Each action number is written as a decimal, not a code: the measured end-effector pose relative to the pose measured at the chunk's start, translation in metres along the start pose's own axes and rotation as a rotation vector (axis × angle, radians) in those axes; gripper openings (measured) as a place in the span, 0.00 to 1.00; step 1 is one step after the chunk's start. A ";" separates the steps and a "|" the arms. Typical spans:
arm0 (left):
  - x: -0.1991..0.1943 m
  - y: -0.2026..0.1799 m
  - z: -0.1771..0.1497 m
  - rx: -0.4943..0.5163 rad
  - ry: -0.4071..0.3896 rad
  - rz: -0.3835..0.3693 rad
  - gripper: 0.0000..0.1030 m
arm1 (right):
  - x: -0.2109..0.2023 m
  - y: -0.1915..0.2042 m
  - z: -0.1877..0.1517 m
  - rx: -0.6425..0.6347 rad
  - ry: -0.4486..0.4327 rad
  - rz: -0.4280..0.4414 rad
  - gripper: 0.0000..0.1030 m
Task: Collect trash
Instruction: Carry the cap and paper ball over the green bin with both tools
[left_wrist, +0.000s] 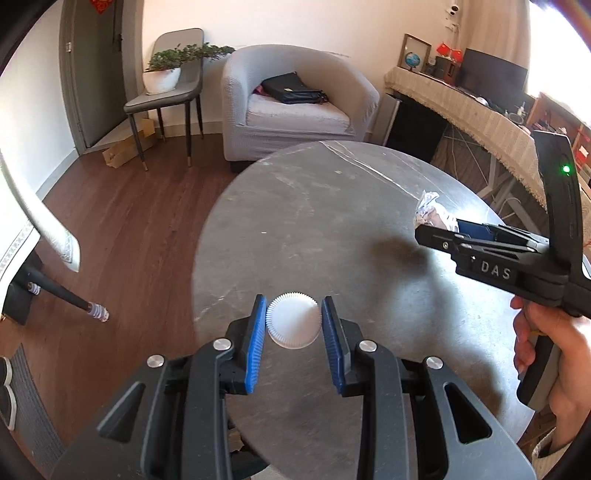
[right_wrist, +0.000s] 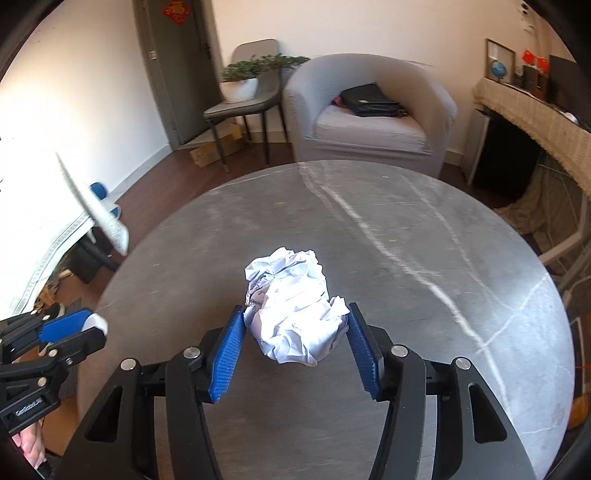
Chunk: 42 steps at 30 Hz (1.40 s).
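Observation:
My left gripper (left_wrist: 293, 303) is shut on a small white fluted paper cup (left_wrist: 293, 326), its blue pads against the cup's two sides, over the near edge of the round grey marble table (left_wrist: 314, 206). In the right wrist view that gripper (right_wrist: 92, 328) shows at the far left with the white cup (right_wrist: 98, 322) at its tip. My right gripper (right_wrist: 295, 312) is shut on a crumpled white paper ball (right_wrist: 291, 295), both pads touching it, above the table (right_wrist: 388, 221). Seen from the left wrist, the right gripper (left_wrist: 421, 227) carries the paper ball (left_wrist: 430, 208) at the right, held by a hand (left_wrist: 546, 354).
A grey armchair (left_wrist: 295, 110) with a black bag (left_wrist: 291, 88) stands beyond the table. A chair with a potted plant (left_wrist: 162, 74) and a cardboard box (left_wrist: 127, 147) are at the back left. A cloth-covered desk (left_wrist: 480, 114) runs along the right. A white-draped surface (left_wrist: 22, 206) is at the left.

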<state>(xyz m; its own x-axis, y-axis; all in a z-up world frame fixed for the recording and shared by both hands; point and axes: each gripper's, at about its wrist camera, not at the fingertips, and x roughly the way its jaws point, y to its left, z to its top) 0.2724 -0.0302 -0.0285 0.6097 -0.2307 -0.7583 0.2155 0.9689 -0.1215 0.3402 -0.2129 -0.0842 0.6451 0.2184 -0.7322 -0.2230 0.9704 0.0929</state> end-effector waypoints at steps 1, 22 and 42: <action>-0.002 0.003 -0.001 -0.003 0.000 0.005 0.31 | -0.001 0.006 -0.001 -0.010 0.003 0.011 0.54; -0.046 0.070 -0.056 -0.120 -0.013 0.086 0.31 | -0.037 0.114 -0.023 -0.136 -0.038 0.183 0.54; -0.023 0.148 -0.139 -0.170 0.150 0.170 0.32 | -0.039 0.226 -0.041 -0.266 -0.033 0.278 0.54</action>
<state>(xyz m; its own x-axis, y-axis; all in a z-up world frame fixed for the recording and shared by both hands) 0.1844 0.1303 -0.1184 0.5034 -0.0596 -0.8620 -0.0189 0.9966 -0.0799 0.2353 -0.0066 -0.0625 0.5561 0.4765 -0.6810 -0.5717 0.8140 0.1027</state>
